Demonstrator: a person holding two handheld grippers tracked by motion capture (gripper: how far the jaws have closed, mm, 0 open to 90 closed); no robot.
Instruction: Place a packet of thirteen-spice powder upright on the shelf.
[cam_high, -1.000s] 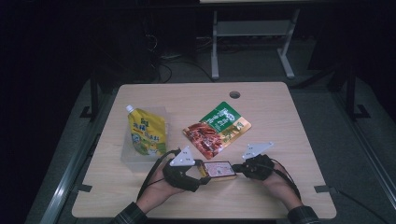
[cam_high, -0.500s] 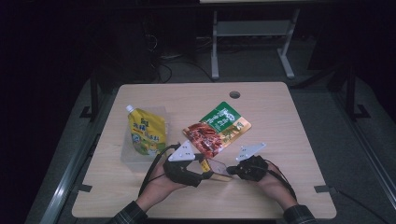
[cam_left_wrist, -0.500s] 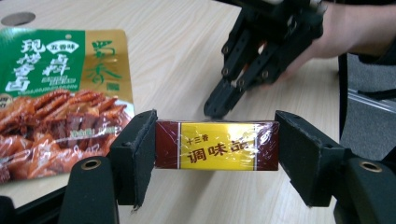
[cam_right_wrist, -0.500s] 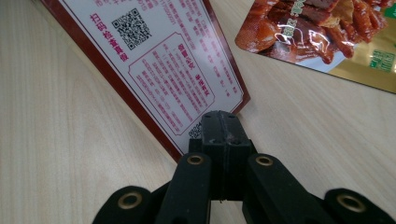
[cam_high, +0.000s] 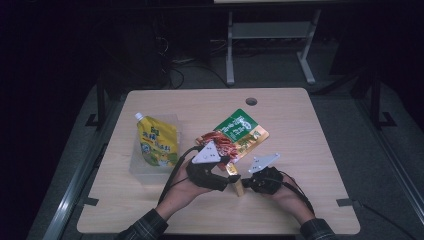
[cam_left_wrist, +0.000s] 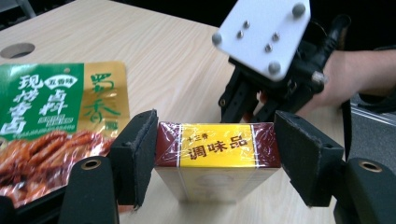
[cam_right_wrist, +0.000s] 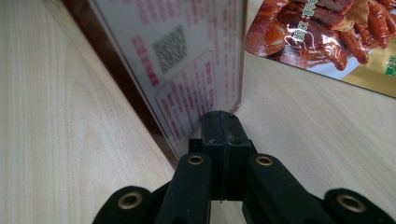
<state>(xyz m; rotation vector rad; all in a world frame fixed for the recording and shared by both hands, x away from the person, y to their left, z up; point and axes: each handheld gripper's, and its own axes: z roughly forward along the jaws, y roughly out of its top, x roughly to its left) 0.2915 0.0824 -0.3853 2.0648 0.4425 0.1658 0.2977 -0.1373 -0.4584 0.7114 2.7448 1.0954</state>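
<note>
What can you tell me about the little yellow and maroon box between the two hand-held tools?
The box is a small carton in shiny clear wrap, with a yellow label bearing red characters between dark maroon bands and a pale printed side carrying a square code. It stands on the wooden table beside a snack pouch. The left gripper clasps it, and the right gripper, fingers shut, pokes its printed side.

Overhead camera; two close tong-mounted cameras.

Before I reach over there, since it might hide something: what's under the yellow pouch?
The yellow pouch lies on a clear flat tray on the table. Whatever sits beneath its middle is covered.
</note>
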